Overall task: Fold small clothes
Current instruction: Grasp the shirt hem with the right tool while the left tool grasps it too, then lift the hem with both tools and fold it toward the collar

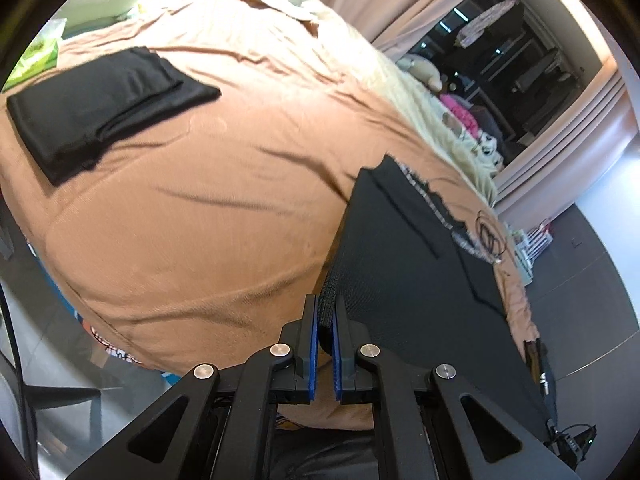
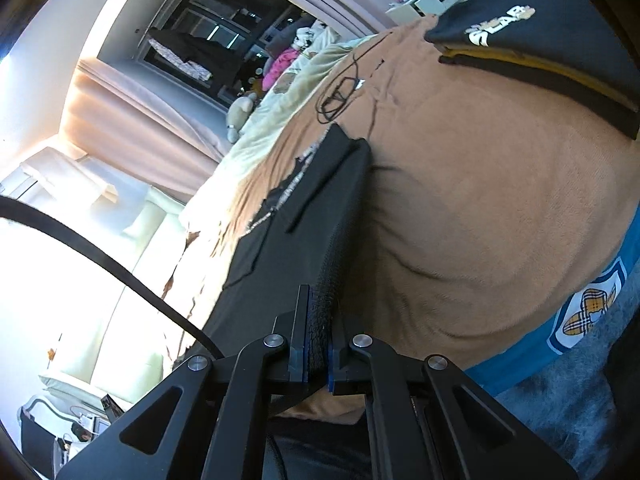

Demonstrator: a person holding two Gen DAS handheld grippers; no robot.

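Observation:
A black garment (image 1: pixel 412 264) is stretched above the tan bedcover (image 1: pixel 224 216), its far part lying on the bed. My left gripper (image 1: pixel 326 312) is shut on its near left edge. My right gripper (image 2: pixel 320 312) is shut on the near right edge of the same garment (image 2: pixel 288 248). A folded black garment (image 1: pixel 100 108) lies flat on the bed at the far left in the left wrist view. A folded black garment with white lettering and a yellow stripe (image 2: pixel 536 40) lies on the bed at the upper right in the right wrist view.
A black cable (image 2: pixel 340 92) is coiled on the bedcover beyond the held garment. A cream blanket (image 1: pixel 432 120) and stuffed toys (image 1: pixel 424 68) lie along the bed's far side by the curtains. A blue cloth with a badge (image 2: pixel 584 312) hangs at the bed's edge. A chair (image 1: pixel 60 400) stands on the floor.

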